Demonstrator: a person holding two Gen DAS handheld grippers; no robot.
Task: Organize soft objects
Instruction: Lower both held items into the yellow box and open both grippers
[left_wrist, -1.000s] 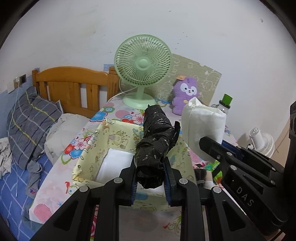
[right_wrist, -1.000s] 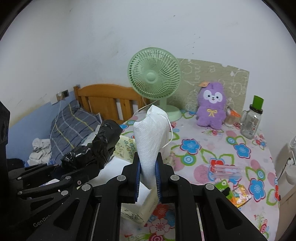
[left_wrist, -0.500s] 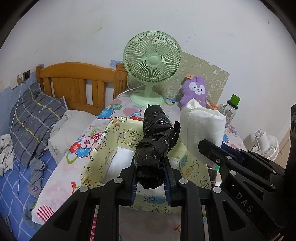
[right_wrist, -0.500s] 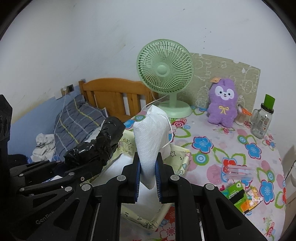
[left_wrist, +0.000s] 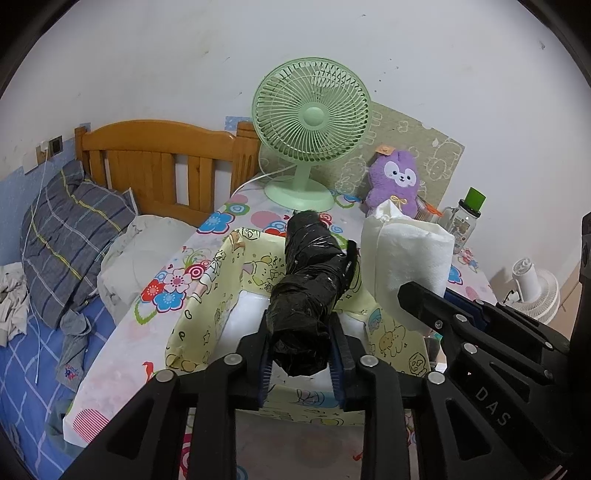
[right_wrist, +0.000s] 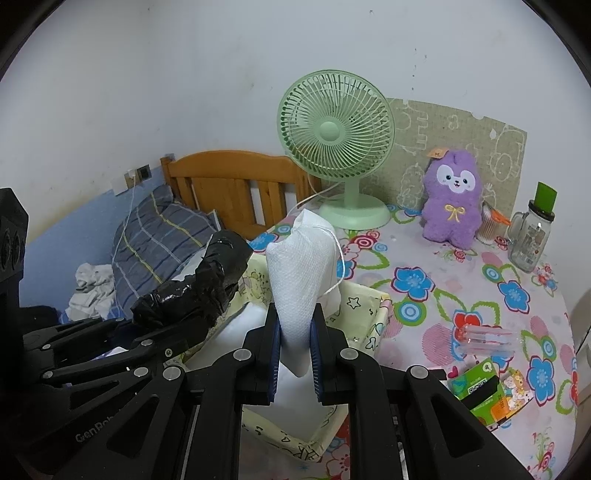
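Note:
My left gripper is shut on a black plastic-wrapped bundle and holds it above a pale yellow cartoon-print fabric bin. My right gripper is shut on a white soft pouch with a drawstring, also above the bin. The bundle also shows in the right wrist view, and the pouch in the left wrist view. A white pad lies on the bin's floor. A purple plush toy sits at the back of the table.
A green desk fan stands at the back of the floral tablecloth. A glass bottle with a green cap, a clear tube and small packets lie on the right. A bed with a wooden headboard is on the left.
Both grippers have pulled back and risen a little with their loads; the fan and plush look farther away and more of the bin and table shows. Both grips are unchanged.

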